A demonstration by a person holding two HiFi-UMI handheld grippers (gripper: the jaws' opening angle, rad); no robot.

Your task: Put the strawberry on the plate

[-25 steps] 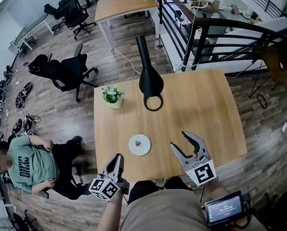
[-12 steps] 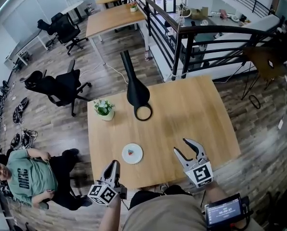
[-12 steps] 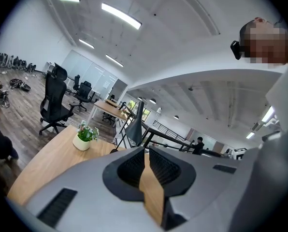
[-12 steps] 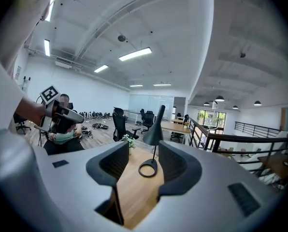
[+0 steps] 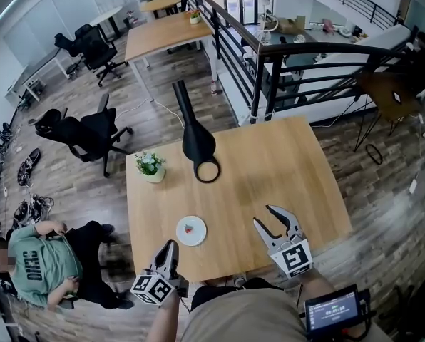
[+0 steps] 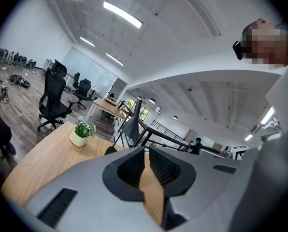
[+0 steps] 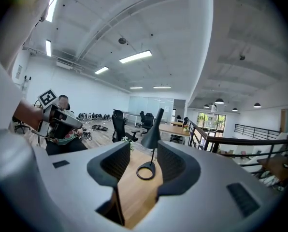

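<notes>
Position: I stand at the near edge of a square wooden bench (image 5: pixel 269 159), one pair of tongs in each hand, both over its near side.

Left tongs (image 5: pixel 171 246): pressed together. The left gripper view shows the two black pads side by side with only a thin slit between them, through which the bench top shows. They pinch no object. They sit at the near edge of the bench, just beside the plate (image 5: pixel 181 236) and not touching it.

Right tongs (image 5: pixel 263 215): spread and closing. The right gripper view shows a wide gap between the pads, and only the bench top and the far-off ring base of the lamp (image 5: pixel 198 142) show in that gap. No pad presses on any object. These tongs are well apart from the plate, on its right.

Task item: the strawberry (image 5: pixel 189 228) lies on the small white plate, about at its centre. The plate rests flat on the near left part of the bench. Neither pair of tongs touches the fruit or the plate.

Other items on the bench: a black lamp stands toward the far side, its cone head tilted away from me. A small potted plant (image 5: pixel 150 166) in a pale pot sits near the far left corner, well apart from the plate.

Surroundings: a black office chair (image 5: pixel 84 128) stands on the wood floor to the left of the bench. A person in a green shirt (image 5: pixel 40 261) sits on the floor further left. A dark railing (image 5: pixel 319 55) runs beyond the far edge.
</notes>
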